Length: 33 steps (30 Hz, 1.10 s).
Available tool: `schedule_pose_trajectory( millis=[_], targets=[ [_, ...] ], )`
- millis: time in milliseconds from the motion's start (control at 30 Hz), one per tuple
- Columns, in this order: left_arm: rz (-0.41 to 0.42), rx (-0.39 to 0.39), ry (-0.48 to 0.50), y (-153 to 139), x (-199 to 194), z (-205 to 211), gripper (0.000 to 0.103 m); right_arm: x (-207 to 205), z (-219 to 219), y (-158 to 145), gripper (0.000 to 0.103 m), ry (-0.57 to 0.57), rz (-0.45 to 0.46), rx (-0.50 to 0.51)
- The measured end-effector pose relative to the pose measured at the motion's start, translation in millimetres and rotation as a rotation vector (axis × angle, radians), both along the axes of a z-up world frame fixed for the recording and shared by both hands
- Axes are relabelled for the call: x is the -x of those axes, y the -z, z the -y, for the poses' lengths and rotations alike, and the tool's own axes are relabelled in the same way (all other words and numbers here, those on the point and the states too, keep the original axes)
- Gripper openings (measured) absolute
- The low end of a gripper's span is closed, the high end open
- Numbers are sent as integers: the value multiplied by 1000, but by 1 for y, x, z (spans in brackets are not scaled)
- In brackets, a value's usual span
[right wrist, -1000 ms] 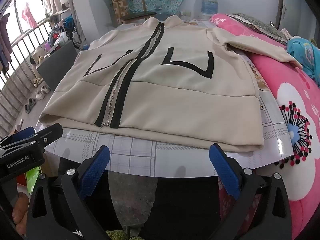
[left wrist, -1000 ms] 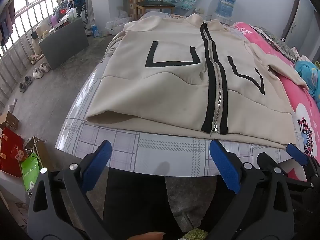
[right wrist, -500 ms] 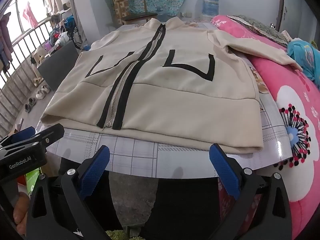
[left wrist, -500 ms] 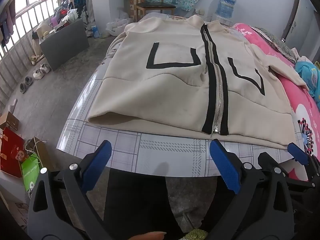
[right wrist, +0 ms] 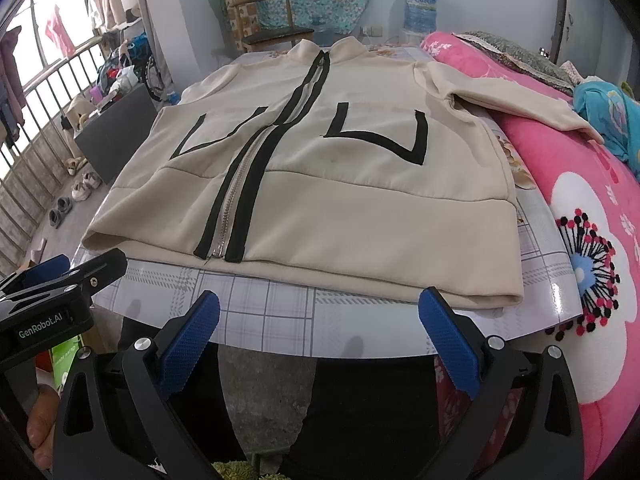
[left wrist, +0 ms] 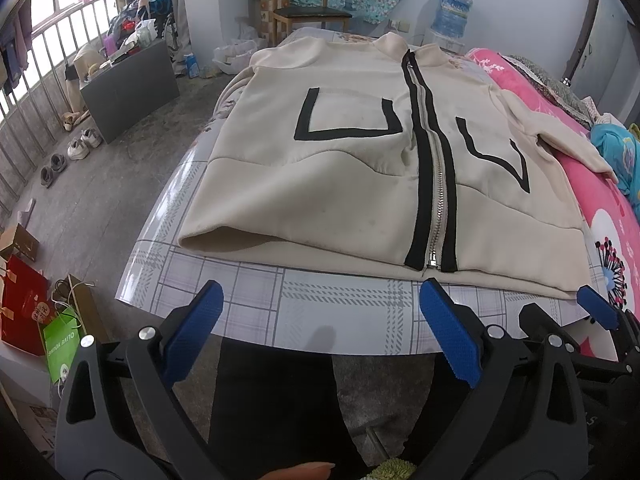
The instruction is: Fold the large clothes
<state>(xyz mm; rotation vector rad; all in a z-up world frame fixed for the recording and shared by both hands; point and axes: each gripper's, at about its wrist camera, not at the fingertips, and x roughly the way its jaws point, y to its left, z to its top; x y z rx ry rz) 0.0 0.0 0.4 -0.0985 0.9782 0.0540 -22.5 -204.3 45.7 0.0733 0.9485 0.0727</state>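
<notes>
A cream zip-up jacket point(left wrist: 340, 188) point(right wrist: 352, 200) with black U-shaped trim and a black-edged zipper lies flat, front up, on a checked table point(left wrist: 320, 300) point(right wrist: 260, 304). Its hem faces me and its collar points away. One sleeve point(right wrist: 516, 100) stretches out to the right over pink bedding. My left gripper point(left wrist: 320, 316) hovers open just short of the table's near edge, below the hem. My right gripper point(right wrist: 320, 316) is open too, in front of the hem's right half. Neither one touches the jacket. The left gripper's body point(right wrist: 60, 300) shows at the left of the right wrist view.
A pink flowered quilt point(right wrist: 592, 240) lies right of the table, with a blue cloth point(right wrist: 612, 116) on it. A wooden chair point(left wrist: 308, 12) and a water jug point(left wrist: 454, 12) stand beyond. Left are a grey box point(left wrist: 128, 88), shoes point(left wrist: 82, 144) and paper bags point(left wrist: 40, 320) on the floor.
Both grippers have edged slightly forward towards the table and hem. They stay open. The jacket has not moved.
</notes>
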Motion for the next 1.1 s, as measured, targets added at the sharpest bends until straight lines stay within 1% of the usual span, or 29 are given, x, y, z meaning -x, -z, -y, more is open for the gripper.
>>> schedule_pose_trajectory(
  millis=[167,300,600,1100],
  targets=[
    [2,-3,-1,0,-1,0,95,0,0,-1,97,0,2,0],
    [7,-6,-1,-11,-2,-4,95,0,2,-2,97,1,3,-2],
    [16,-12,-4,-8,1,-2,95,0,5,-7,97,4,10,-2],
    [25,-13,-8,-10,0,-3,95,0,2,-8,97,1,17,5]
  ],
)
